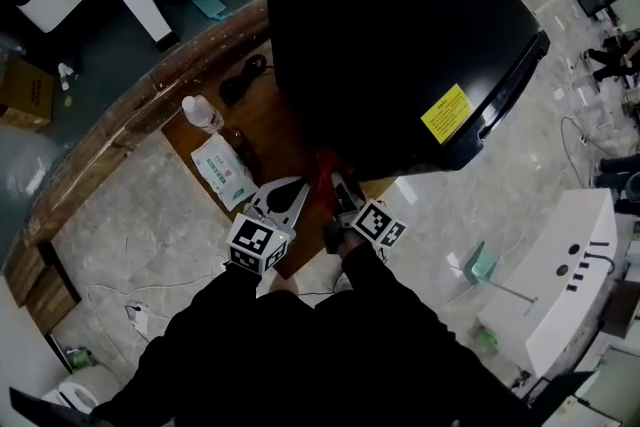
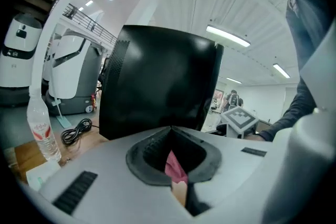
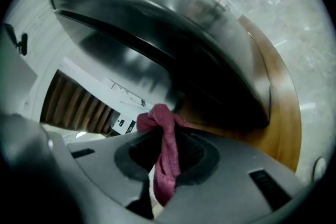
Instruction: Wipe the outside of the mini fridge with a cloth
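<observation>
My right fingers [image 3: 206, 153] are gripping a pink fabric cloth [image 3: 166, 162] beside the black box-shaped mini fridge [image 1: 400, 45] on the wooden desk [image 1: 268, 123], while my left fingers [image 2: 146, 153] are pressing together.

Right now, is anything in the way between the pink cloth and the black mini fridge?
Nothing visible does. The pink cloth, held by the right gripper, is right beside the black mini fridge's lower edge. The clear plastic bottle stands off to the left on the wooden tabletop.
</observation>
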Demonstrator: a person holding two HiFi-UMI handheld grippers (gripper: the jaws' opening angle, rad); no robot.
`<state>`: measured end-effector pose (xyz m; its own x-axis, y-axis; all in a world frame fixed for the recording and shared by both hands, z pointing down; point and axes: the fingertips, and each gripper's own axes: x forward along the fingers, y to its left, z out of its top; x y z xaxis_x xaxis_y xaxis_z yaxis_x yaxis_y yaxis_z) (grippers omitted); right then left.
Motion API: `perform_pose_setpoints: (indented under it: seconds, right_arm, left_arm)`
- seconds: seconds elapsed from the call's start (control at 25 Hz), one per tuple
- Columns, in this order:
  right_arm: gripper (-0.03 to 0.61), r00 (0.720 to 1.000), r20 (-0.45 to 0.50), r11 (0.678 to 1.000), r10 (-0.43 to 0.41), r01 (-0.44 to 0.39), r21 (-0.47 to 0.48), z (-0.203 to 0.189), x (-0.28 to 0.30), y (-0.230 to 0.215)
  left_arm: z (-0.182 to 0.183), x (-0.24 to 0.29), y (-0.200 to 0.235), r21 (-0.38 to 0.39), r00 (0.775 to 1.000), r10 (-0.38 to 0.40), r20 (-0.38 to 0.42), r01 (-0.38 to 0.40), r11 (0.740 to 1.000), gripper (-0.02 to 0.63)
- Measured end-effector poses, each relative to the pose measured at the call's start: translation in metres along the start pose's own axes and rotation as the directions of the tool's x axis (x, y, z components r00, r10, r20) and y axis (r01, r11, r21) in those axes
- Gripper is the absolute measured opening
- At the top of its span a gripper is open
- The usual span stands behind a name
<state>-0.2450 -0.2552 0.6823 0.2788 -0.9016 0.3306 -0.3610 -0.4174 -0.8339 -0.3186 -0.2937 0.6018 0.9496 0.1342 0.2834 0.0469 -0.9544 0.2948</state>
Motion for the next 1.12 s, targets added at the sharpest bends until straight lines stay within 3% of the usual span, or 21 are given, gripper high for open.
perform_pose_setpoints:
  seconds: [0.12, 0.24, 0.32, 0.48, 0.6, 0.72, 0.8, 0.96, 1.12]
  right_arm:
    - [0.06, 0.992, -0.051, 0.98, 0.113, -0.12, -0.162, 0.019, -0.041, 0.043]
    - [0.06, 0.967, -0.099, 0.909, 0.234, -0.253, -0.332, 0.046, -0.092, 0.088]
    - [0.06, 0.948, -0.12, 0.83, 0.296, -0.317, -0.459, 0.069, -0.131, 0.114]
    - [0.06, 0.906, -0.169, 0.613, 0.389, -0.391, -0.686, 0.109, -0.208, 0.153]
    - [0.06, 0.884, -0.228, 0.508, 0.409, -0.428, -0.748, 0.129, -0.254, 0.161]
    - [0.06, 0.848, -0.271, 0.441, 0.455, -0.479, -0.759, 0.139, -0.293, 0.173]
    - [0.06, 0.848, -0.307, 0.403, 0.433, -0.486, -0.775, 0.14, -0.312, 0.169]
    - [0.06, 0.819, -0.328, 0.385, 0.471, -0.525, -0.759, 0.144, -0.338, 0.176]
    - [0.06, 0.797, -0.373, 0.334, 0.476, -0.556, -0.761, 0.139, -0.35, 0.178]
  left_arm:
    - [0.025, -0.008, -0.033, 0.001, 0.999, 0.018, 0.049, -0.018, 1.0, 0.006]
    - [0.055, -0.018, -0.077, 0.039, 0.995, 0.028, 0.097, -0.032, 0.999, 0.006]
    - [0.071, -0.024, -0.112, 0.052, 0.992, 0.025, 0.122, -0.031, 0.998, 0.006]
    - [0.097, -0.034, -0.181, 0.068, 0.986, 0.037, 0.163, -0.048, 0.996, 0.006]
    - [0.116, -0.037, -0.226, 0.082, 0.975, 0.051, 0.215, -0.07, 0.994, 0.006]
    - [0.128, -0.039, -0.259, 0.104, 0.967, 0.07, 0.247, -0.098, 0.99, 0.006]
    - [0.131, -0.041, -0.276, 0.11, 0.962, 0.088, 0.259, -0.12, 0.987, 0.006]
    - [0.133, -0.047, -0.301, 0.116, 0.953, 0.121, 0.277, -0.158, 0.981, 0.006]
    - [0.132, -0.05, -0.315, 0.116, 0.949, 0.139, 0.283, -0.177, 0.977, 0.006]
